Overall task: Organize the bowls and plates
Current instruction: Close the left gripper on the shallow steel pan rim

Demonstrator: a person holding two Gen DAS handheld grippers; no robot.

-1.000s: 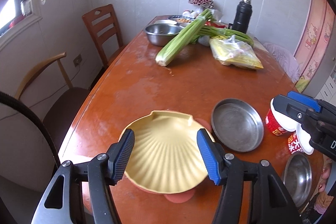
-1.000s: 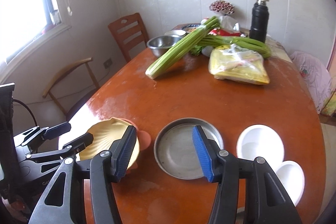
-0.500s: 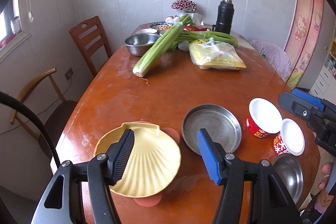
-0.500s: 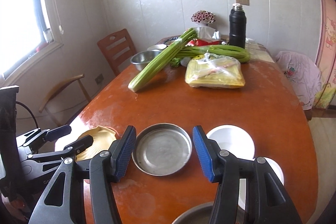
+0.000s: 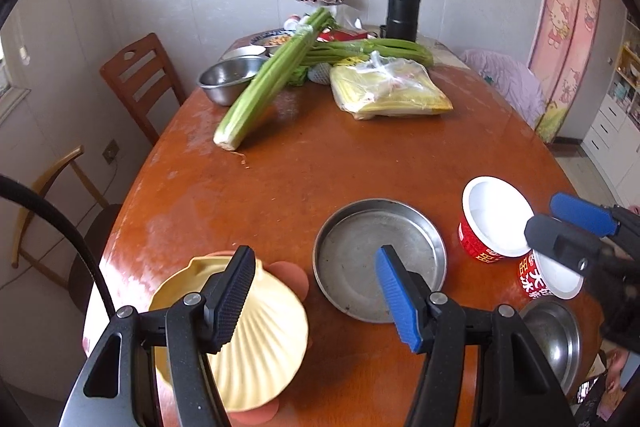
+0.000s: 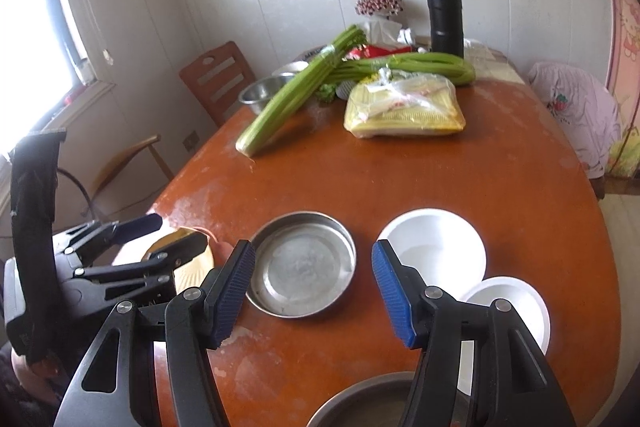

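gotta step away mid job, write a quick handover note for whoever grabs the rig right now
Left gripper: jaws open, empty, low over the near table edge between the yellow shell plate and the flat steel plate.
Right gripper: jaws open, empty, above the steel plate's near rim.
Two white bowls with red outsides touch at the right; a small steel bowl sits nearest.
Done: nothing stacked or held.
Left: gather plates together, bowls together.

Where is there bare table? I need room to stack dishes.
Free: the orange wooden table between the celery bunch and the round steel plate. Crowded: the near edge, with yellow shell-shaped plate and red-sided white bowls.
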